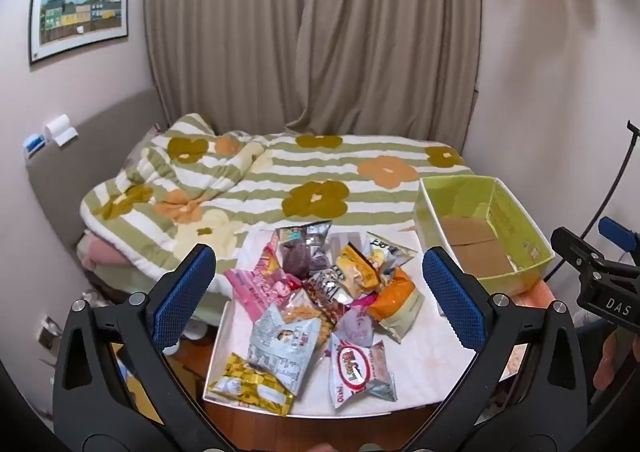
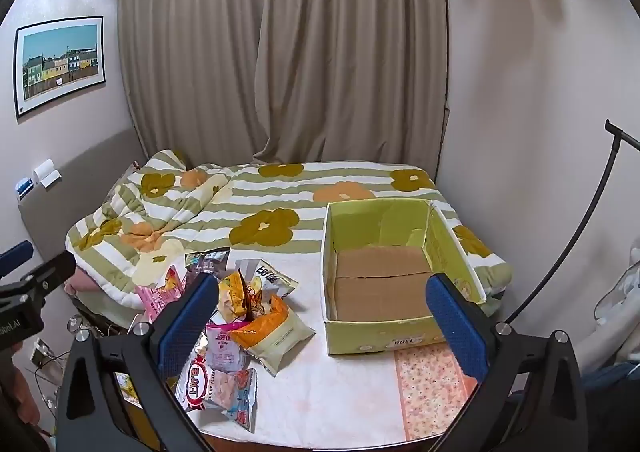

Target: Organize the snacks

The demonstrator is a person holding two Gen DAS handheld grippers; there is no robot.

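Left gripper (image 1: 320, 288): jaws spread to full width, nothing between the blue pads (image 1: 182, 292), tilted down over the pile and clear of it. Framed in the gap: the snack packets (image 1: 320, 316), heaped loosely on the white cloth (image 1: 424, 368) of the table. Probable reason for the pose: a wide-open approach, ready to drop onto any one packet.

Right gripper (image 2: 322, 316): likewise wide open and empty, hovering above the table with the cardboard box (image 2: 400, 336) just past its right pad. Likely staged beside the box to receive or guide packets.

Box: yellow-green outside, plain brown flaps on the floor inside, open top, no contents visible. Set at the right of the table, near the heap but apart from it, presumably as the destination. Far side touching or overlapping the bed edge; cannot tell which.

Packets: crinkled foil and plastic pouches, overlapping, several tilted. Noted: yellow packet (image 1: 250, 388) at the near left corner, red-and-white oval-label shrimp pack (image 1: 360, 372) nearest the front, orange-and-cream bag (image 1: 394, 302) on the box side, purple-printed bag (image 1: 302, 252) at the back, pink one (image 1: 260, 288) at left. Light, slippery, puffed with air; judged easy to pinch at a sealed edge.

Beyond: flowered quilt (image 1: 320, 188) on the bed, curtain (image 1: 312, 32), framed picture (image 1: 80, 10).

Sorting not yet begun, by the look of the bare box.
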